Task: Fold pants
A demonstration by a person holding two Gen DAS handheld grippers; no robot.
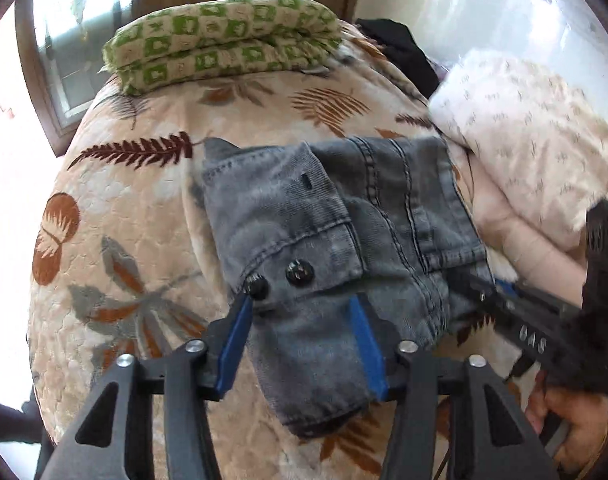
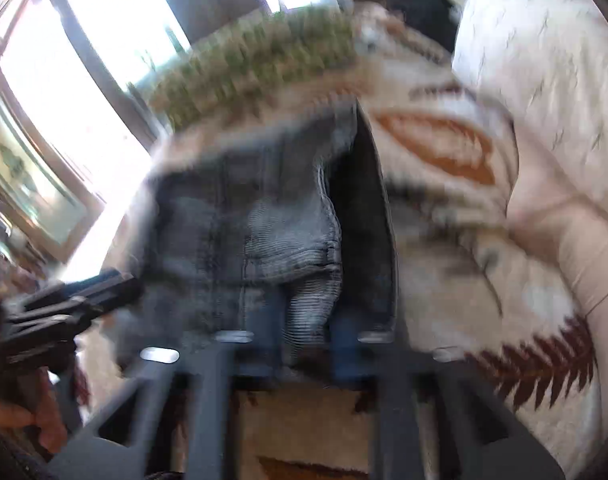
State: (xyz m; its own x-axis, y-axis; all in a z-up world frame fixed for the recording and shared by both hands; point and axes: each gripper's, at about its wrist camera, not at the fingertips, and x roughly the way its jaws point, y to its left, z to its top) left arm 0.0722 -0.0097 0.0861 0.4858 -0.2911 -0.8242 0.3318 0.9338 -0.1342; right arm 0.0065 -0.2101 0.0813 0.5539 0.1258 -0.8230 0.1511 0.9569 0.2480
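Grey pants (image 1: 335, 232) between parted left tool (image 1: 304, 316) fingers, blurred right view, right tool (image 2: 304, 332) pinching fabric

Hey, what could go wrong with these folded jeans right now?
The left gripper stands open over the jeans, not pinching them, so the fold may slip. The right gripper seems to pinch only a bunched edge, which could drag the layers askew. The bundle sits near the bed's front edge and might slide off.

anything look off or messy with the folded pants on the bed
The grey pants are folded but not square: the buttoned waistband flap sits skewed over the legs, and one corner hangs toward the bed's near edge. Nothing looks damaged.
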